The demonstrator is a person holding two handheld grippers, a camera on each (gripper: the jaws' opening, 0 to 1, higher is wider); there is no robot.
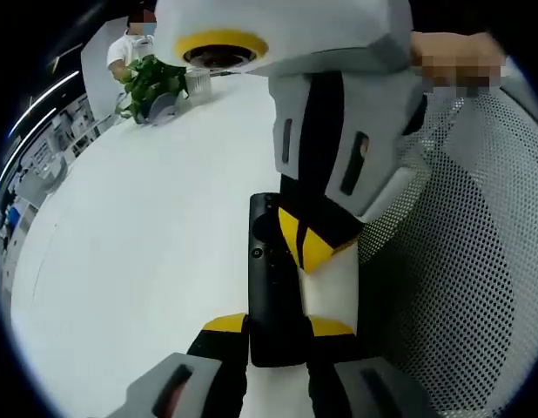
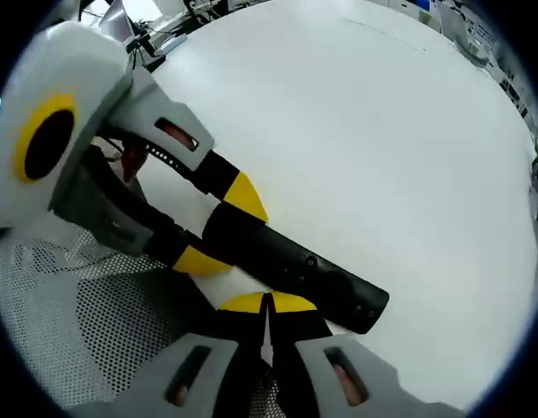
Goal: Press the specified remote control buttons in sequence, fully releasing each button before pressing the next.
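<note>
A long black remote control [image 1: 271, 261] lies along the white table [image 1: 138, 226]. My left gripper [image 1: 278, 326] is shut on the remote's near end, with a yellow-tipped jaw on each side. From the upper right my right gripper [image 1: 308, 246] comes down, jaws shut together, its yellow tips on the remote's button face near the middle. In the right gripper view, my right gripper [image 2: 267, 303] is shut with its tips against the remote [image 2: 295, 261], and the left gripper [image 2: 221, 228] clamps it from the left.
A white mesh chair back [image 1: 478, 261] stands close on the right and shows again as the mesh chair [image 2: 69, 305]. A potted plant [image 1: 151, 83] and a person [image 1: 130, 48] are at the table's far end. Wide bare tabletop [image 2: 382, 131] lies beyond the remote.
</note>
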